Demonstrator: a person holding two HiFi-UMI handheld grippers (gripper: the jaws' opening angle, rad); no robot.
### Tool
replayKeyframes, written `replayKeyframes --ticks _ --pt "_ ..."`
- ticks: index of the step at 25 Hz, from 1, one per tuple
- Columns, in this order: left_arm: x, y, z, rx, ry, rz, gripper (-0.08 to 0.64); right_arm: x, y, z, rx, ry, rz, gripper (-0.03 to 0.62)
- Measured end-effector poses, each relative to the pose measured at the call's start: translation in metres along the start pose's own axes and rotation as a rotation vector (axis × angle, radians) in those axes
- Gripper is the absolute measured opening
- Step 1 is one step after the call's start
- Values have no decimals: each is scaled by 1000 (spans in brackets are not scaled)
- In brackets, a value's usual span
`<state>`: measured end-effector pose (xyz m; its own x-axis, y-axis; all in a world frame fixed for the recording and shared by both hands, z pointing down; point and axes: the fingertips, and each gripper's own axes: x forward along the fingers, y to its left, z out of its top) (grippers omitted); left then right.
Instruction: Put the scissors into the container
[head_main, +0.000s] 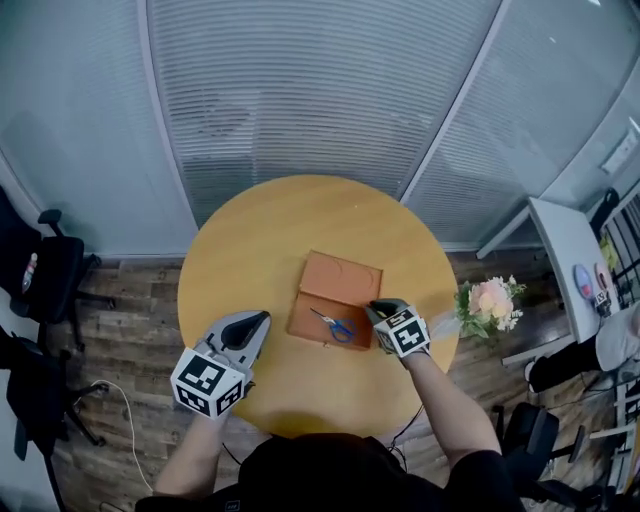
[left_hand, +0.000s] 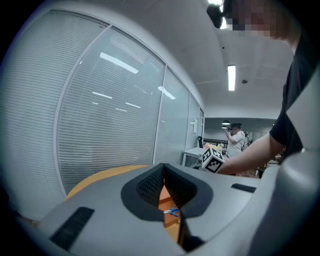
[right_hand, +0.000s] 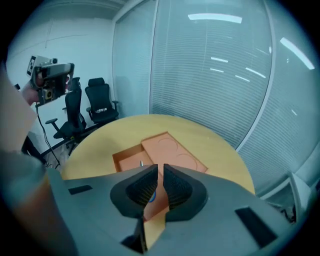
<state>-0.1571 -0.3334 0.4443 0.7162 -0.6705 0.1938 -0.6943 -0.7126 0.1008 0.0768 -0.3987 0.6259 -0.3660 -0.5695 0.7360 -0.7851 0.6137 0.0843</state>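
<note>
**Left jaws closed, scissors seen through the gap**

The left gripper (left_hand: 163, 171) has its black ribbed jaws meeting at the tips, with nothing between them. Below the tips a narrow wedge-shaped gap stays open. Through that gap shows the orange container (left_hand: 165, 196), and blue-handled scissors (left_hand: 172, 212) lie in it. The yellow tabletop (left_hand: 100, 175) curves away beyond the jaws to the left. Beyond them to the right, the right gripper (left_hand: 213, 159) shows as its marker cube, carried by a bare forearm (left_hand: 250, 155) reaching in from that side. A glass wall with blinds (left_hand: 105, 115) stands behind the tabletop.
</note>
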Motion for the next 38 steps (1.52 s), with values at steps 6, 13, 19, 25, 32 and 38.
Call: replayKeyframes --ticks 6,13,19,25,32,38 --pt "20 -15 42 103 -6 -17 14 -91 -13 75 -11 -331 -24 45" --pt "47 -20 93 164 -27 61 14 -196 -40 129 49 -682 -59 38" --pt "46 -36 110 167 -92 145 14 -266 -51 134 115 -895 -102 35" --pt "49 -50 112 186 -96 155 14 -292 -48 124 37 -932 -135 35" --pt "51 -50 108 167 -98 145 14 -276 -50 120 85 -918 -99 34" --pt "48 -44 106 151 -108 149 14 -268 -41 117 86 -897 -88 34"
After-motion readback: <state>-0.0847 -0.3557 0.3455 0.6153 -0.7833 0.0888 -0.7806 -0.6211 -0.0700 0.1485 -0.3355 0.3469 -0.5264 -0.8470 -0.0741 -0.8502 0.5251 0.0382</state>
